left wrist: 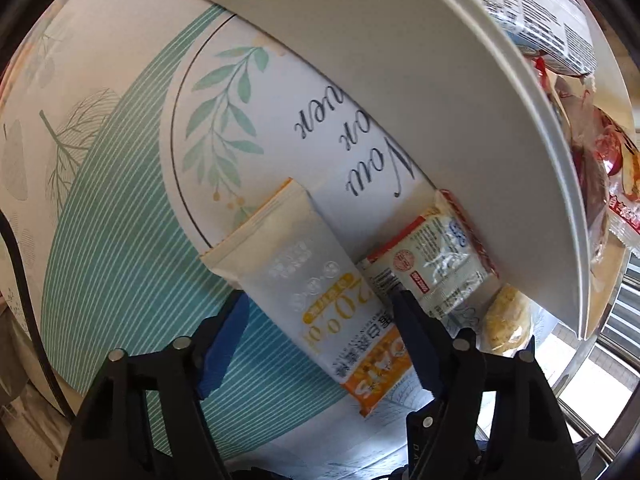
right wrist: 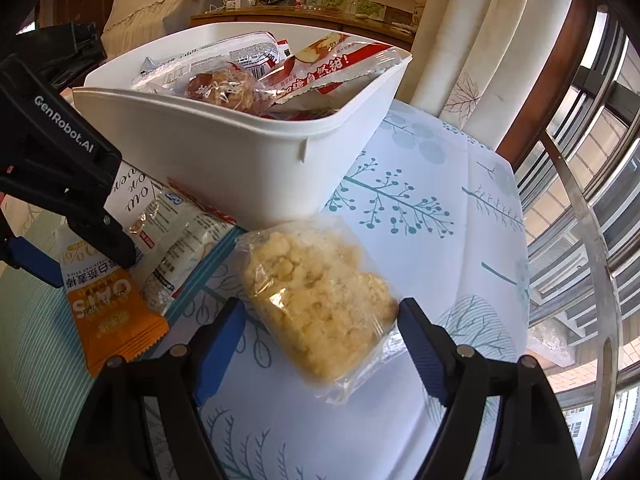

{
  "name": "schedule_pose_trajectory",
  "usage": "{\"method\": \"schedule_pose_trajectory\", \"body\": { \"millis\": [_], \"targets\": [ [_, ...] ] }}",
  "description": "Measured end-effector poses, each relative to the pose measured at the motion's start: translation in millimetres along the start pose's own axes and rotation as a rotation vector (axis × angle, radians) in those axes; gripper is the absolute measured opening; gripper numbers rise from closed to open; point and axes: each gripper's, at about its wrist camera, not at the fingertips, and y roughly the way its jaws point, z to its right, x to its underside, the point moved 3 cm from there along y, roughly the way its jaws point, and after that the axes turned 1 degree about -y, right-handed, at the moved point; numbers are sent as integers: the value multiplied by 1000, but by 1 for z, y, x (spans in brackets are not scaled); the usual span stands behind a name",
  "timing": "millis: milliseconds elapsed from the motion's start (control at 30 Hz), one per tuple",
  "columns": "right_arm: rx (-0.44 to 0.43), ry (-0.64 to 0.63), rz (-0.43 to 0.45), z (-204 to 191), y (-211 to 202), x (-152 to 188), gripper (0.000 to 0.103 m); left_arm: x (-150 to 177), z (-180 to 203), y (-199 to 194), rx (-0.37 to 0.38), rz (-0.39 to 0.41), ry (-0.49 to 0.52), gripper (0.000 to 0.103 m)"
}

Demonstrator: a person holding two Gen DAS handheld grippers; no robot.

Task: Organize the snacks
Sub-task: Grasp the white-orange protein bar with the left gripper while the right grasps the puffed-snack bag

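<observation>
An orange-and-white oat bar (left wrist: 320, 304) lies flat on the tablecloth, with my left gripper (left wrist: 320, 298) open astride it and pointing steeply down; its right pad overlaps the bar's edge, its left pad stands just beside it. The right wrist view shows the same bar (right wrist: 100, 304) under that gripper. A clear bag of pale puffed snack (right wrist: 320, 308) lies between the open fingers of my right gripper (right wrist: 320, 304), close to both pads. A small red-edged white packet (left wrist: 436, 256) rests against the foot of the white bin (right wrist: 224, 160), which holds several wrapped snacks.
The bin's wall (left wrist: 400, 80) overhangs the bar in the left wrist view. The leaf-print tablecloth (right wrist: 420, 240) runs to the table's right edge, beyond which are window railings (right wrist: 580, 220). A curtain (right wrist: 472, 32) hangs behind the bin.
</observation>
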Motion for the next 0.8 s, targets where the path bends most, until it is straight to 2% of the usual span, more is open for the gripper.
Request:
{"method": "schedule_pose_trajectory", "body": {
  "millis": [100,233,367,633,800],
  "targets": [
    [1,2,1,2,0,0,72,2,7,1,17,7,8,59],
    [-8,1,-11,2,0,0,70,6,12,-1,35,8,16,46],
    [-22,13,-27,1,-1,0,69,11,16,1,34,-6,21,43],
    [-69,54,-65,-3,-8,0,68,29,3,6,1,-58,15,40],
    [-101,65,-78,-13,-19,0,68,38,-11,-1,-4,-65,12,40]
  ]
}}
